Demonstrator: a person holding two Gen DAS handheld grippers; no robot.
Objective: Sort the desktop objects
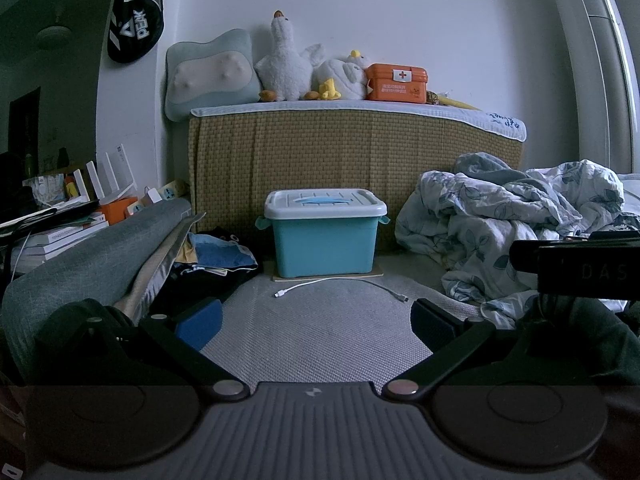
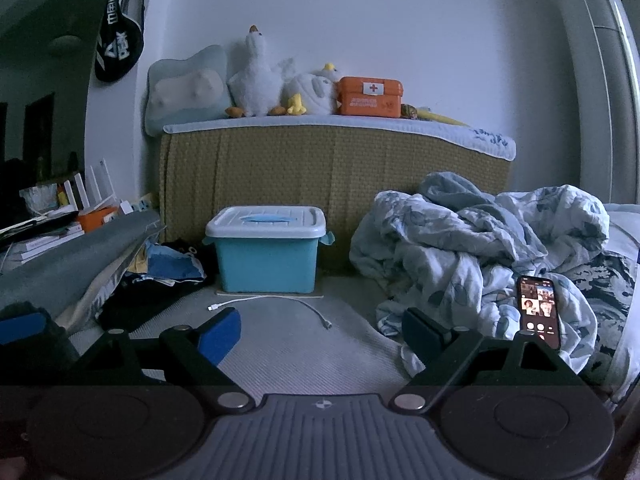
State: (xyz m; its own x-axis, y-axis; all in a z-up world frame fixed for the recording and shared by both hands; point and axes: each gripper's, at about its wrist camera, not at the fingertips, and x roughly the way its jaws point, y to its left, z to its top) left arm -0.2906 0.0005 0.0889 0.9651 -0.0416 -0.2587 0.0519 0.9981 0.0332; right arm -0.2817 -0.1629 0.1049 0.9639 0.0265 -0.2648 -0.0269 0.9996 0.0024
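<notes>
A teal storage box [image 1: 325, 246] with a closed white lid stands against the woven headboard; it also shows in the right wrist view [image 2: 266, 262]. A white charging cable [image 1: 340, 285] lies on the grey mat in front of the box, and it shows in the right wrist view [image 2: 276, 304] too. My left gripper [image 1: 316, 322] is open and empty, short of the cable. My right gripper [image 2: 320, 330] is open and empty, near the cable's right end. A lit phone [image 2: 538, 310] lies on the quilt to the right.
A crumpled floral quilt [image 1: 512, 224] fills the right side. Folded clothes [image 1: 216, 260] and a grey cushion [image 1: 92, 264] lie on the left, with books and a router behind. Plush toys and an orange first-aid box [image 1: 396, 82] sit on the headboard.
</notes>
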